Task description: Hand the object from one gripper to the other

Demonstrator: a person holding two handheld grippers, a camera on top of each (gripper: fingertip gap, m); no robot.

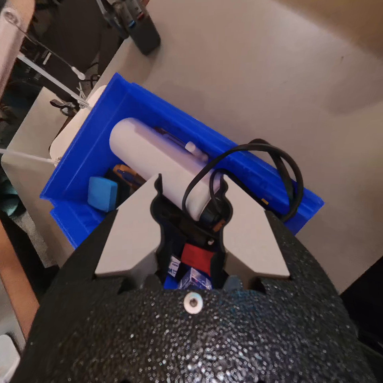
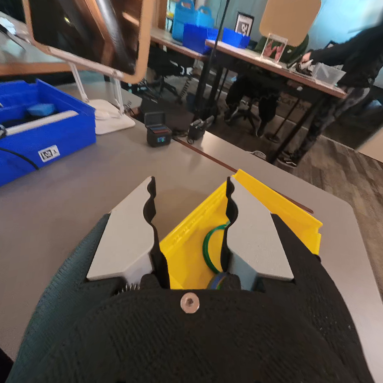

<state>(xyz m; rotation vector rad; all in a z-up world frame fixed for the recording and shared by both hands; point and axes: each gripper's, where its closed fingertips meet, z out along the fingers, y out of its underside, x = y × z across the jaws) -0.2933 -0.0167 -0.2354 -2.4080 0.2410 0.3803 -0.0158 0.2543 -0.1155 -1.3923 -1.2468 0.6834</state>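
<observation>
In the left wrist view my left gripper (image 1: 191, 181) is open and empty, above a blue bin (image 1: 89, 149). The bin holds a long white rounded case (image 1: 149, 157), a looped black cable (image 1: 286, 165), a light blue block (image 1: 102, 192), pens (image 1: 126, 174) and a red-banded item (image 1: 196, 259) low between the fingers. The white case's end and the cable lie between my fingertips; I cannot tell if they touch. In the right wrist view my right gripper (image 2: 190, 182) is open and empty over a yellow bin (image 2: 275, 203) that holds a green ring (image 2: 207, 246) and a tape roll (image 2: 217, 281).
The blue bin (image 2: 62, 132) stands left on the grey table (image 2: 124, 176). A white stand (image 2: 112, 120) holds a framed panel (image 2: 89, 33) behind it. A small black charger case (image 2: 158, 129) sits mid-table. A person (image 2: 352, 68) stands at a far table beyond the right edge. There is about 40 centimeters between the tips of the two grippers.
</observation>
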